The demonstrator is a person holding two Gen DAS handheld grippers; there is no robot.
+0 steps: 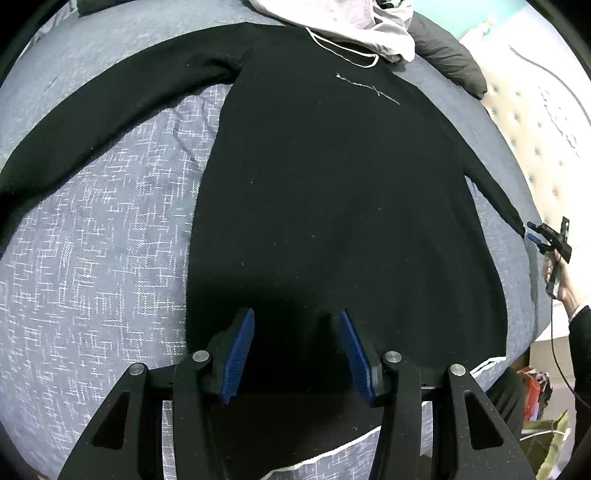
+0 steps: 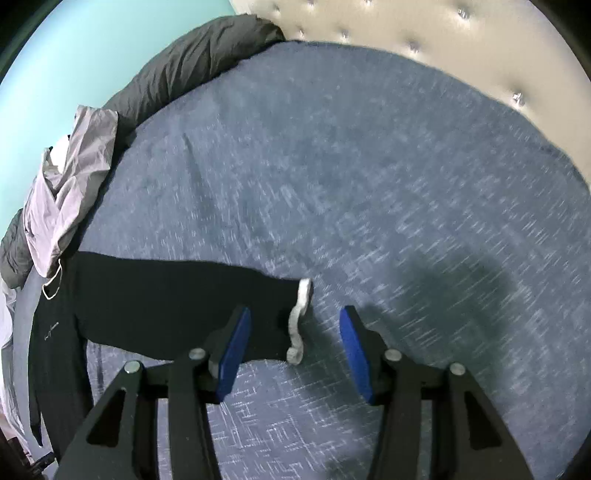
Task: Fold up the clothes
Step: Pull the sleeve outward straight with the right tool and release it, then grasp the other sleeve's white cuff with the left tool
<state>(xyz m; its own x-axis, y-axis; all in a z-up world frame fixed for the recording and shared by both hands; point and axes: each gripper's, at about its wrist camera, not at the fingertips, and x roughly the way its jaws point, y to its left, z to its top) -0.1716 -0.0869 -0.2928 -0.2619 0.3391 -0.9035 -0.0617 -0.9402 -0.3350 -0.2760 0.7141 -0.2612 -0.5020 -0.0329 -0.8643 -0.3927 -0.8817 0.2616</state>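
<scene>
Lying flat, black knit sweater, white-trimmed cuff

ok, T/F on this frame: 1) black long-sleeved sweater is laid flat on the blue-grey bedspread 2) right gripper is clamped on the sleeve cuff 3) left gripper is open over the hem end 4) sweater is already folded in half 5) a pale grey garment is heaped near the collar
1) True: the black long-sleeved sweater lies spread on the blue-grey patterned bedspread.
2) False: the right gripper is open; the white-edged sleeve cuff lies between its pads, unpinched.
3) True: the left gripper is open above the hem.
4) False: body and both sleeves are spread out.
5) True: the pale grey crumpled garment overlaps the collar.
</scene>
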